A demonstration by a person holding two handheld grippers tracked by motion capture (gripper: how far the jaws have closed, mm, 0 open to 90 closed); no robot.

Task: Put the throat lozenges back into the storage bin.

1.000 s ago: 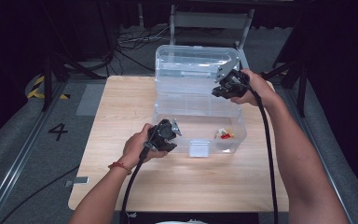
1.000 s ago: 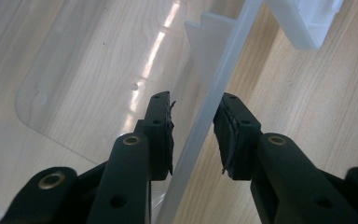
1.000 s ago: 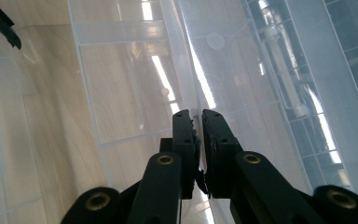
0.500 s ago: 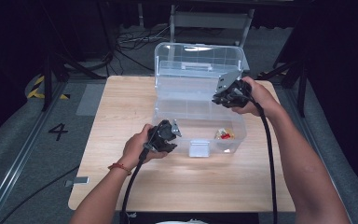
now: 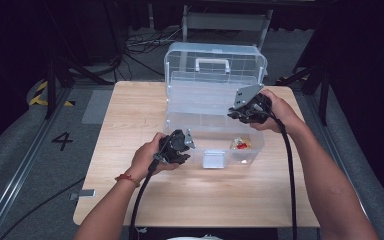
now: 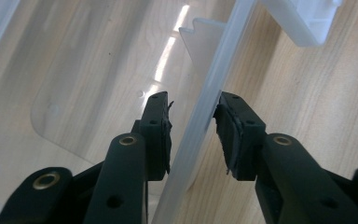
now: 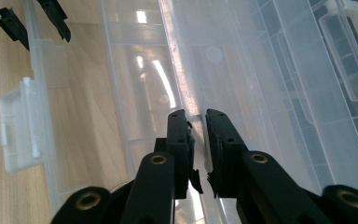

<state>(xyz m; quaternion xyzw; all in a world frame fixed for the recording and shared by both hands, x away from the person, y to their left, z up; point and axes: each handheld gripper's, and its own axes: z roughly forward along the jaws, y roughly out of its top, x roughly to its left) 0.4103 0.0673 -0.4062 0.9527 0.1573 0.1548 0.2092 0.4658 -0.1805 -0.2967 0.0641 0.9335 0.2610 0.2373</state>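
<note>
- The one bit of writing I can read is a "4" [image 5: 62, 140] marked on the grey floor, well off beyond the left hand-held gripper [image 5: 184, 145].
- The left hand-held gripper is held low and roughly level over the pale wooden worktop [image 5: 130, 120], pointing at the near wall of the clear plastic box [image 5: 207, 107].
- In the left gripper view its jaws straddle the box's front rim [image 6: 205, 109], one jaw inside and one outside. The outer pad touches the rim and the inner pad stands a little off, so the jaws are apart and not clamped.
- The right hand-held gripper [image 5: 240, 114] is raised above the box's right side and tips down into it, with the grey three-cornered plate [image 5: 247, 94] on top.
- In the right gripper view its jaws are nearly together, with a narrow gap around a thin clear ridge inside the box [image 7: 179, 70]; they have just been opening slightly, and whether the pads press on it I cannot tell.
- The box is see-through and ribbed, and its lid stands open behind the right hand-held gripper with a white handle [image 5: 211, 64].
- A white latch [image 5: 213, 159] sits on the front wall between the two hand-held grippers, and a small red and yellow thing [image 5: 242, 144] lies inside, below the right one.
</note>
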